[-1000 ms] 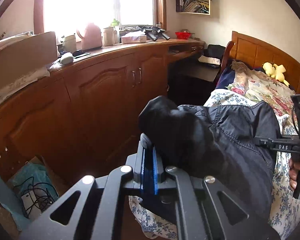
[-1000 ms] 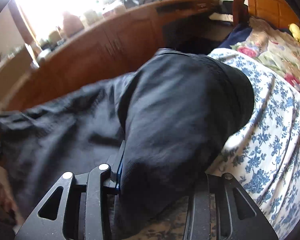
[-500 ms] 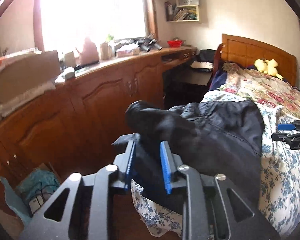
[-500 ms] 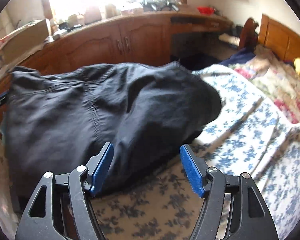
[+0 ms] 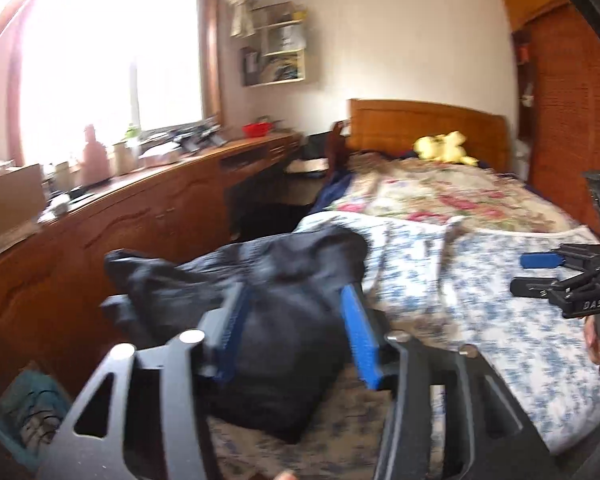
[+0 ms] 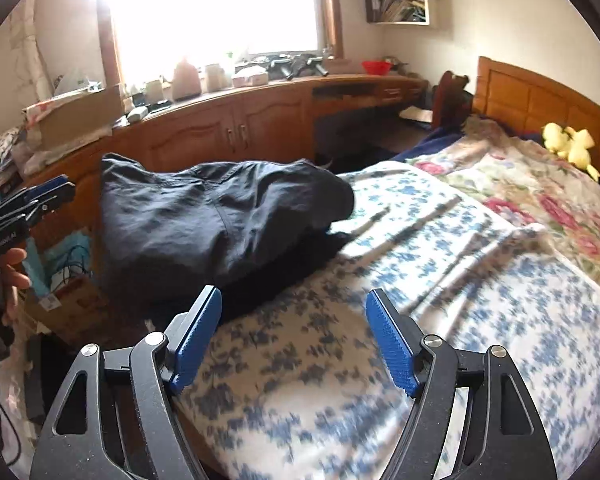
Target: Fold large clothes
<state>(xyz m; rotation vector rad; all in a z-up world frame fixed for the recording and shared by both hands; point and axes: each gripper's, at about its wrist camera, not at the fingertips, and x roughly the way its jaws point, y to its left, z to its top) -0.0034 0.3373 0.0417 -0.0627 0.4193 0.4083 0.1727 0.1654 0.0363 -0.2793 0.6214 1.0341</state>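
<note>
A dark navy garment (image 6: 220, 224) lies bunched in a folded heap at the near left corner of the bed; it also shows in the left wrist view (image 5: 276, 320). My left gripper (image 5: 296, 336) is open, its blue pads on either side of the heap without gripping it. My right gripper (image 6: 292, 340) is open and empty, above the blue floral sheet (image 6: 440, 280) to the right of the garment. Each gripper shows at the edge of the other's view.
A wooden cabinet run (image 6: 240, 128) with a cluttered top lines the left wall under the window. A flowered quilt (image 6: 540, 192) and a yellow plush toy (image 6: 568, 144) lie near the headboard. A box of cables (image 6: 64, 264) sits on the floor beside the bed.
Both grippers opened and let go of the dark garment, which dropped into a heap on the bed corner. Both grippers have pulled back from it.
</note>
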